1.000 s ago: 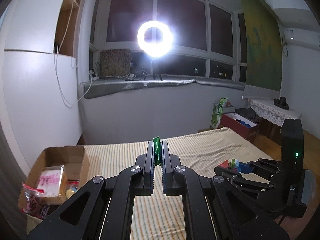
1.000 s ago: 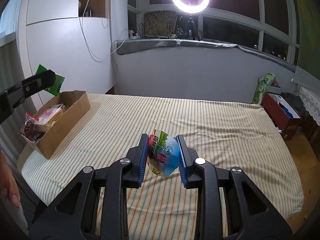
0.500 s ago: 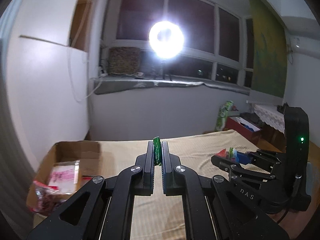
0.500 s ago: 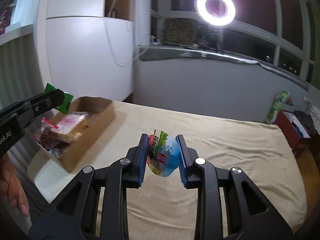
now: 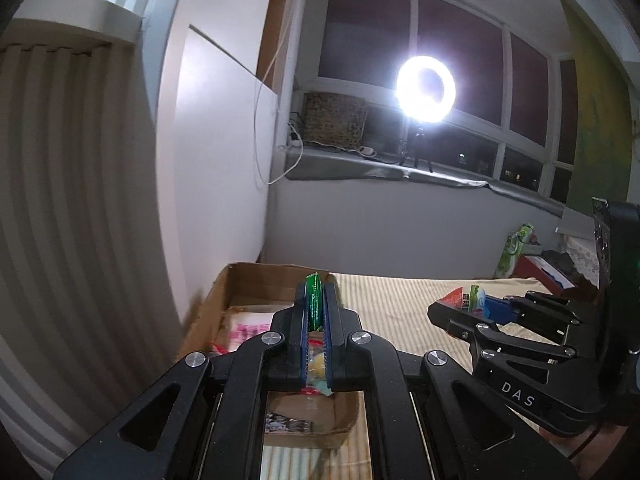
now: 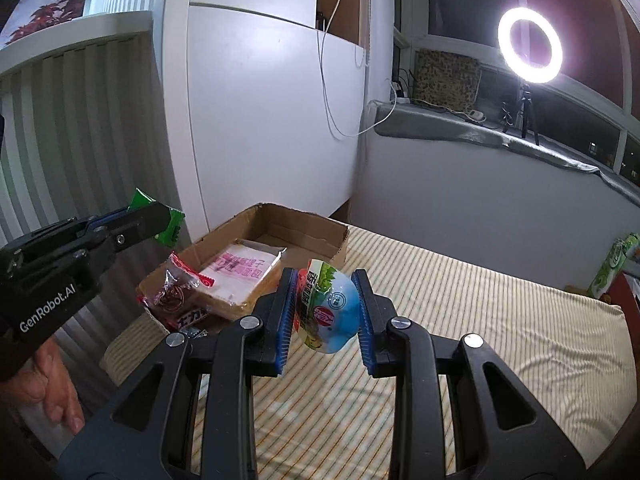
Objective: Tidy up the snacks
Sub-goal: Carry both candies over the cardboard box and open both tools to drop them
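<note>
Two snacks are in hand, one per gripper. Left wrist view: our left gripper (image 5: 316,312) has its jaws pressed tight on a thin green packet (image 5: 314,300), seen edge-on, hanging over the cardboard box (image 5: 240,280) at the bed's corner. The right gripper (image 5: 464,308) shows at right w/ its snack. Right wrist view: our right gripper (image 6: 325,312) clamps a rounded blue-and-white jelly cup (image 6: 330,310), red logo & green print, above the striped bed (image 6: 480,320) beside the box. Inside the box: a pink-labelled bread pack (image 6: 236,276) & a red-trimmed clear packet (image 6: 180,292).
</note>
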The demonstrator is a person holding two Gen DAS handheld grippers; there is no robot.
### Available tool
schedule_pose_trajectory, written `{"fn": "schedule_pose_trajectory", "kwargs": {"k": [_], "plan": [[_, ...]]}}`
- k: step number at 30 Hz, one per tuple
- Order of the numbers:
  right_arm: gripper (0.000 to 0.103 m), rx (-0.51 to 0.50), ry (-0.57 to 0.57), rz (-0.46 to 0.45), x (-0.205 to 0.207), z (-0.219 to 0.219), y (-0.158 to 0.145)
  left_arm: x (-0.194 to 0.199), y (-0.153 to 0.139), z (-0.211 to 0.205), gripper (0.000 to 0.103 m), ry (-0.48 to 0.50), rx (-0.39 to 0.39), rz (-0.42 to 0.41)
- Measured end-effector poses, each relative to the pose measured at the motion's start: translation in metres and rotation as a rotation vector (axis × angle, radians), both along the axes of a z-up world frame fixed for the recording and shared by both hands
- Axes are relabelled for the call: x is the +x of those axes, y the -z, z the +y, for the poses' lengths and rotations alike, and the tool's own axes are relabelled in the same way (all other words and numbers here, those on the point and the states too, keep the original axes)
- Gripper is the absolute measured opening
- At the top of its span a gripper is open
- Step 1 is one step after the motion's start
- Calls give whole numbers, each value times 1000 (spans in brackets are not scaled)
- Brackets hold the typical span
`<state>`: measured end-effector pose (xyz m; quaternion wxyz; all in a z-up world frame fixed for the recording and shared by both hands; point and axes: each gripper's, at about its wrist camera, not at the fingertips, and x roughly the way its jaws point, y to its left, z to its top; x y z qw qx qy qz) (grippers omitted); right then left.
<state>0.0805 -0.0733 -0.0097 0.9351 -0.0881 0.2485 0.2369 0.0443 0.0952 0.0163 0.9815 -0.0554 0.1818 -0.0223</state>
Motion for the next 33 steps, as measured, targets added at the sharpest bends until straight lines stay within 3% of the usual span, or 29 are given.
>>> {"fn": "schedule_pose_trajectory", "kwargs": {"k": [8, 16, 25, 33], "plan": [[29, -5, 9, 18, 13, -4, 5, 6, 6, 12, 4, -25, -1, 16], [29, -6, -65, 14, 35, 32, 4, 26, 11, 43, 4, -80, -4, 44], [29, -14, -142, 35, 64, 70, 18, 46, 26, 44, 4, -76, -5, 92], [29, -20, -159, 54, 79, 79, 32, 60, 47, 36, 4, -66, -7, 145]]}}
